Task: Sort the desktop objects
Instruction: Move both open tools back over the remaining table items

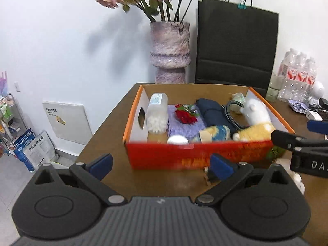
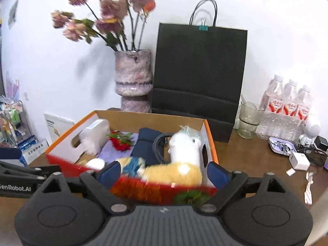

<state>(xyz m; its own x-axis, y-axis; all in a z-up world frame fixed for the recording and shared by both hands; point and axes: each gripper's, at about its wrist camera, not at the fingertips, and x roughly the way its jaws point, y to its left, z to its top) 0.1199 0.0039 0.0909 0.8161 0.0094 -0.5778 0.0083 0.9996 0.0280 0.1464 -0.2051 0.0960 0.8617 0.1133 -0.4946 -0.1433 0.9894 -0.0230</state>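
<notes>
An orange-red cardboard box (image 1: 196, 153) sits on the brown desk (image 1: 106, 135). It holds a cotton-swab jar (image 1: 156, 113), a red rose (image 1: 185, 114), a purple cloth, a navy pouch (image 1: 213, 110), a coiled cable and a white-and-yellow plush alpaca (image 1: 256, 121). My left gripper (image 1: 162, 165) is open and empty just in front of the box. My right gripper (image 2: 164, 173) is open and empty, at the box's near right corner (image 2: 164, 192), close to the alpaca (image 2: 180, 162). A green object (image 2: 190, 197) lies under it.
A vase of dried flowers (image 1: 169, 53) and a black paper bag (image 1: 235, 47) stand behind the box. Water bottles (image 2: 287, 110), a glass (image 2: 248, 121), a white charger (image 2: 299, 161) and cables lie at the right. A small clip (image 1: 209, 176) lies before the box.
</notes>
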